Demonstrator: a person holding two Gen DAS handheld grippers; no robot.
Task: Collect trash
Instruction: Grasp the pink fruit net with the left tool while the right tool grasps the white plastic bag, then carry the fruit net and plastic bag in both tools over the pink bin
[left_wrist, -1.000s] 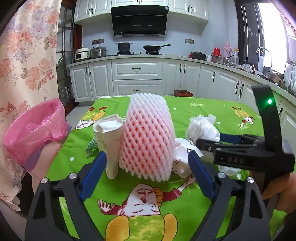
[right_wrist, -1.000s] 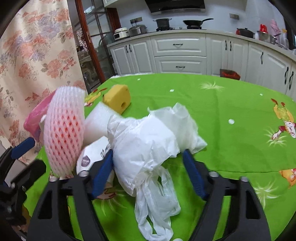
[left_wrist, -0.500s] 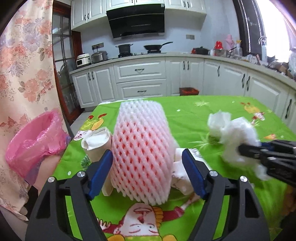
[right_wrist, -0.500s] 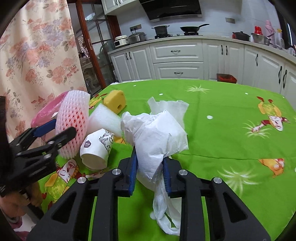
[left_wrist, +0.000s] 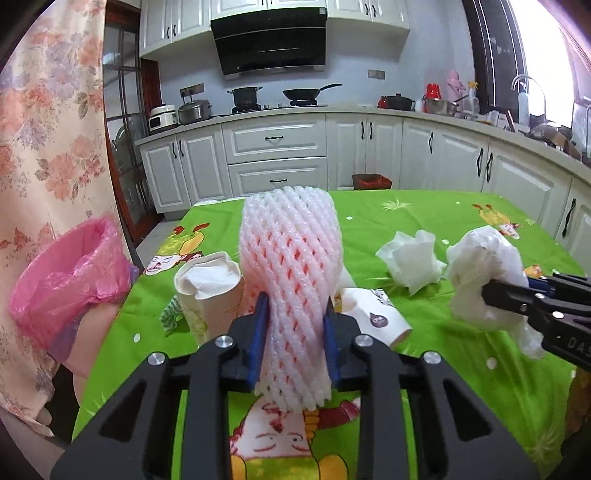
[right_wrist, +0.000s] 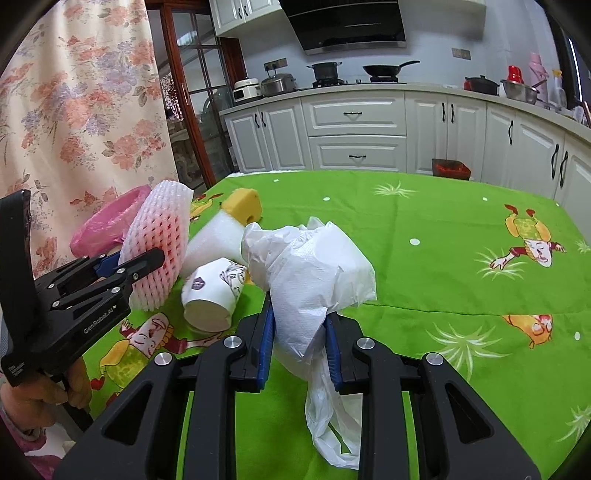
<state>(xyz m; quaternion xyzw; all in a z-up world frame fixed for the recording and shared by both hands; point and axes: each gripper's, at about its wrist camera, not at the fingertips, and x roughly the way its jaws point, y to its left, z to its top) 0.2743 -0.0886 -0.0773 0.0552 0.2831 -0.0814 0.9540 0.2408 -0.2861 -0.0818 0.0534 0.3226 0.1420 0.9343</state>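
Left wrist view, left gripper (left_wrist: 293, 332): jaws closed on the lower part of the pink foam fruit net (left_wrist: 290, 266), squeezing its sides in; the net stands upright and seems lifted just off the bench (left_wrist: 424, 218).
Left wrist view, bin: the bin with a pink bag (left_wrist: 70, 273) stands off the bench's left edge, mouth open, probably where this trash is meant to go.
Left wrist view, remaining trash: a paper cup stuffed with tissue (left_wrist: 212, 288) stands just left of the net, a second paper cup (left_wrist: 373, 317) lies on its side behind it, and a crumpled tissue (left_wrist: 412, 258) sits further right.
Left wrist view, right gripper (left_wrist: 517, 299): reaches in from the right with a white wad held at its tip.
Right wrist view, right gripper (right_wrist: 299, 325): jaws nearly closed, pinching a white plastic bag (right_wrist: 310, 269) bunched with paper; its loose tail hangs below, so it is held clear of the bench.
Right wrist view, other items: a yellow sponge block (right_wrist: 243, 201) and a white foam piece (right_wrist: 218, 240) lie behind the tipped cup.
Judgement: both hands carry one item each, likely to drop them in the bin together.
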